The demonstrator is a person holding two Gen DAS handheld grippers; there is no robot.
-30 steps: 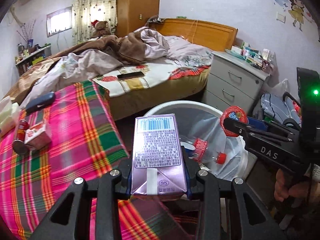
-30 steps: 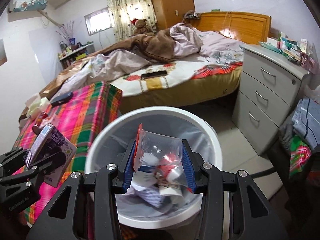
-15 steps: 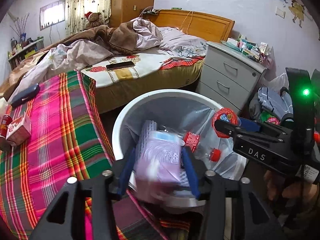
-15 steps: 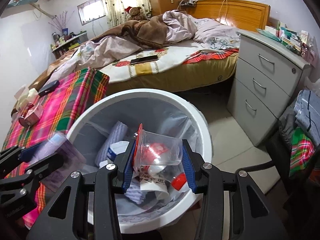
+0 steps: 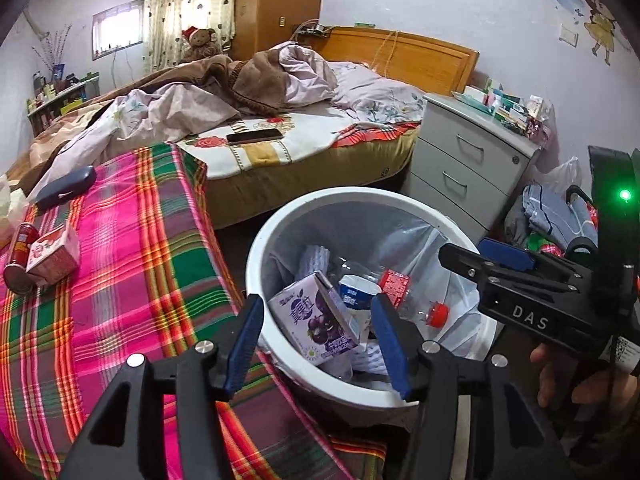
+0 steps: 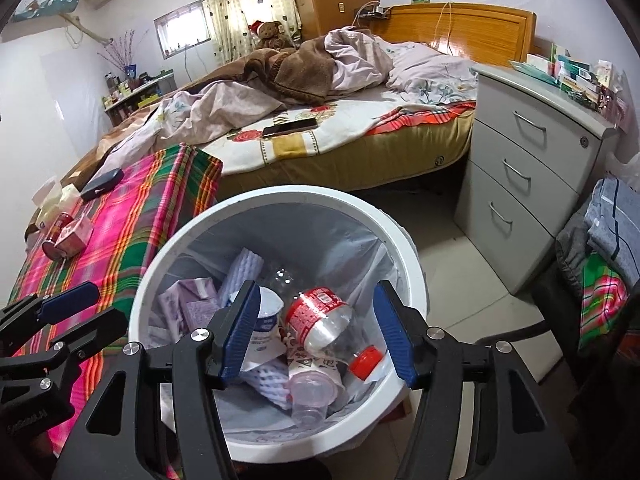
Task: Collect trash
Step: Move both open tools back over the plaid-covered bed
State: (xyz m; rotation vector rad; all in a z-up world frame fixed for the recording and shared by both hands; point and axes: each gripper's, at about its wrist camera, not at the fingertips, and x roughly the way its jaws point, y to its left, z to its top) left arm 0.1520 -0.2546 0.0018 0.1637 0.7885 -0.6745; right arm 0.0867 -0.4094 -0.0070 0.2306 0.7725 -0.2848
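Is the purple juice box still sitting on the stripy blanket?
No, the purple juice box lies inside the white trash bin, next to a plastic bottle with a red cap.

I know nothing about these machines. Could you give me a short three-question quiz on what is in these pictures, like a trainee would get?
1. True or false: the purple carton lies inside the white bin.
2. What colour is the cap of the clear bottle in the bin?
3. Which trash lies on the plaid cloth: A) red can and small carton, B) a banana peel, C) a glass jar?

Key: 1 true; 2 red; 3 A.
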